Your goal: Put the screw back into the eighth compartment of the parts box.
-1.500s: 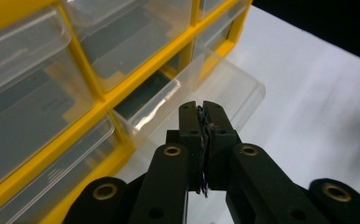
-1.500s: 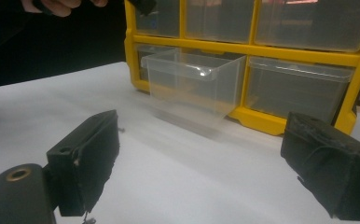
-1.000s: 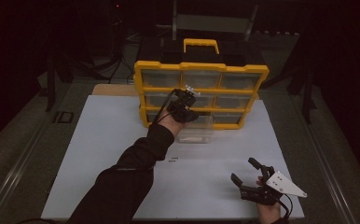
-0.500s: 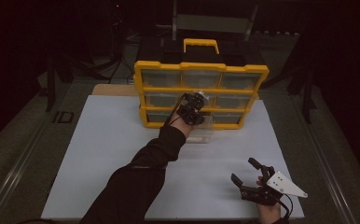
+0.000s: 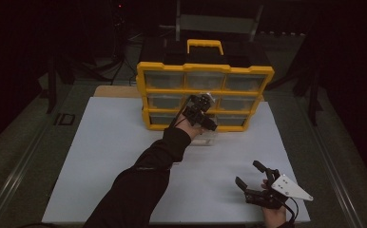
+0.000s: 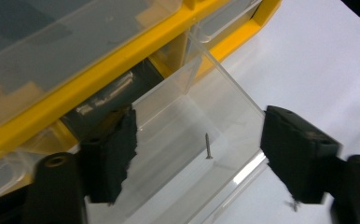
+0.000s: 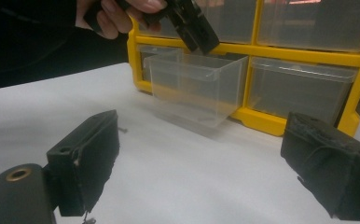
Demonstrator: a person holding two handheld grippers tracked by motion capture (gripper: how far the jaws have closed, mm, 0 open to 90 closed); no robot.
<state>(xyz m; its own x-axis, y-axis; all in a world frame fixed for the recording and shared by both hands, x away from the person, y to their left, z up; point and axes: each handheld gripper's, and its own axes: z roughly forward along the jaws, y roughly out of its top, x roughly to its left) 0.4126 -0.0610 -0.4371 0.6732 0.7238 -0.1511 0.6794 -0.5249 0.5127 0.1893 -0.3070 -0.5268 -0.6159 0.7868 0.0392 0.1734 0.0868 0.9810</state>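
Note:
A yellow organizer (image 5: 204, 95) with clear drawers stands at the back of the white mat (image 5: 115, 156). One clear drawer (image 6: 178, 116) is pulled out of its bottom row onto the mat, and a small screw (image 6: 208, 146) lies on its floor. My left gripper (image 5: 209, 122) hovers just above that drawer (image 7: 194, 88). Its jaws have just been opening and now stand wide apart with nothing gripped between them (image 6: 199, 137). My right gripper (image 5: 248, 173) rests open and empty near the mat's front right corner, pointing at the drawer (image 7: 206, 154).
Loose small screws lie on the mat, one beside the drawer (image 6: 292, 204) and one in front of my right gripper (image 7: 122, 130). The organizer's other drawers are pushed in. Dark table borders surround the mat.
My left hand has shifted right and slightly down, from the organizer's front to above the pulled-out drawer. The right gripper has stayed put.

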